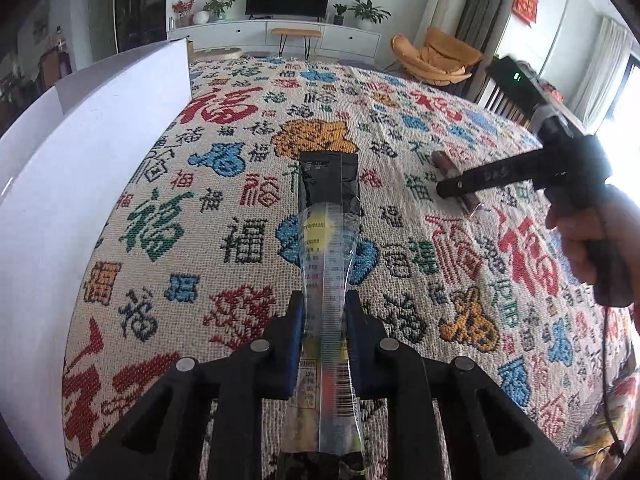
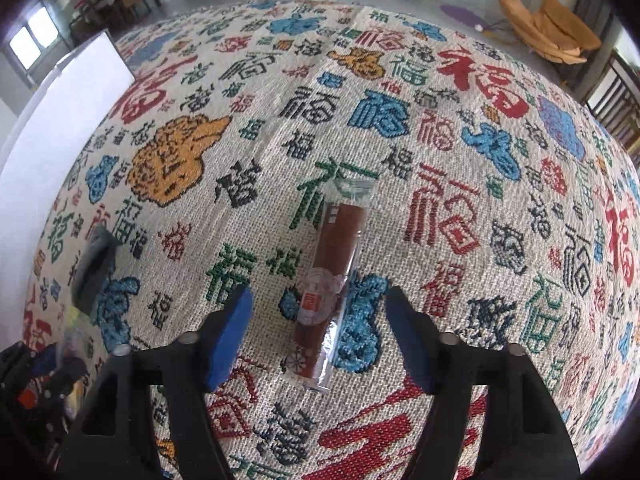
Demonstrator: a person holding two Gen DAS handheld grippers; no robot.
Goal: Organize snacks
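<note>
My left gripper [image 1: 323, 304] is shut on a long snack pack [image 1: 326, 216], black at the far end and clear with printed text near the pads, held above the patterned cloth. The pack's far end also shows in the right wrist view [image 2: 94, 266] at the left. My right gripper [image 2: 318, 300] is open, its blue pads on either side of a brown sausage stick [image 2: 330, 272] in a clear wrapper that lies flat on the cloth. In the left wrist view the right gripper [image 1: 456, 190] hovers over that sausage [image 1: 448, 164].
A white box [image 1: 100, 152] stands at the left of the cloth-covered table [image 1: 240, 184]; it also shows in the right wrist view [image 2: 68, 112]. Beyond the table are a TV stand, plants and an orange chair [image 1: 440, 60].
</note>
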